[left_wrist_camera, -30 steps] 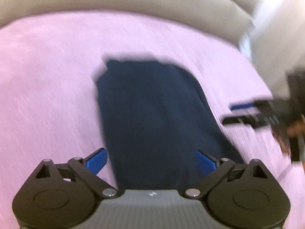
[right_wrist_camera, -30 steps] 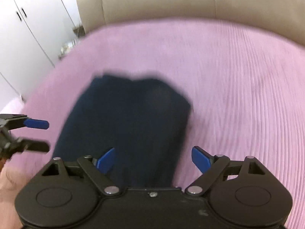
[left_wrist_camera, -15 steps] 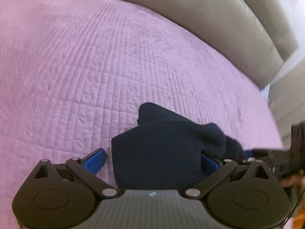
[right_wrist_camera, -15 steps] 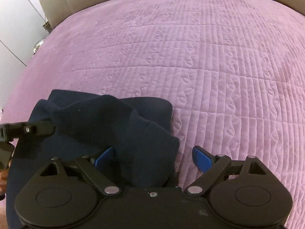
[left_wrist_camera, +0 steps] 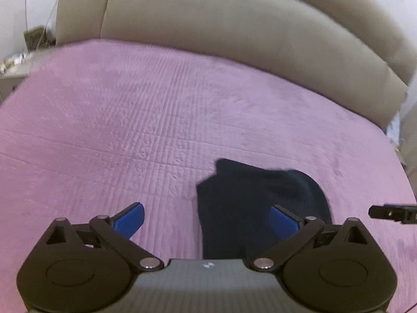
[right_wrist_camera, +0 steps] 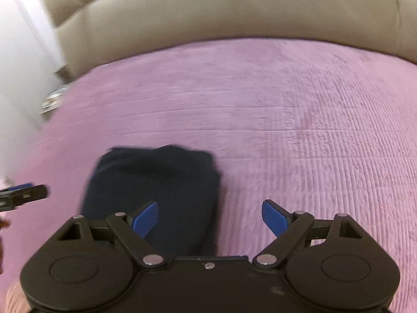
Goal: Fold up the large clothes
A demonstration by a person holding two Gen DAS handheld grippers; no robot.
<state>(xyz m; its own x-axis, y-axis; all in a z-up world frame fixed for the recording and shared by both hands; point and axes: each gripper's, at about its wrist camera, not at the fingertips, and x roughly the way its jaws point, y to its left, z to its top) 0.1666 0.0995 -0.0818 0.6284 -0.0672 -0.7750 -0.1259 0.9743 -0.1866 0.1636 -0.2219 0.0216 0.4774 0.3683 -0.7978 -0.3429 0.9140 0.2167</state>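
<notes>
A dark navy garment (left_wrist_camera: 250,203) lies folded into a compact stack on the pink quilted bedspread (left_wrist_camera: 130,130). In the left wrist view my left gripper (left_wrist_camera: 207,217) is open and empty, just behind the garment's left edge. In the right wrist view the garment (right_wrist_camera: 156,182) sits left of centre, and my right gripper (right_wrist_camera: 209,216) is open and empty behind its right edge. Each gripper's tip shows at the edge of the other's view: the right one (left_wrist_camera: 391,212), the left one (right_wrist_camera: 23,195).
A beige padded headboard (left_wrist_camera: 234,31) runs along the far side of the bed. A small bedside table with clutter (left_wrist_camera: 15,62) stands at the far left. White wall or cupboard (right_wrist_camera: 20,65) lies left of the bed.
Both grippers have pulled back and lifted away from the garment, which now lies farther ahead as a compact fold. The views have tilted up toward the headboard.
</notes>
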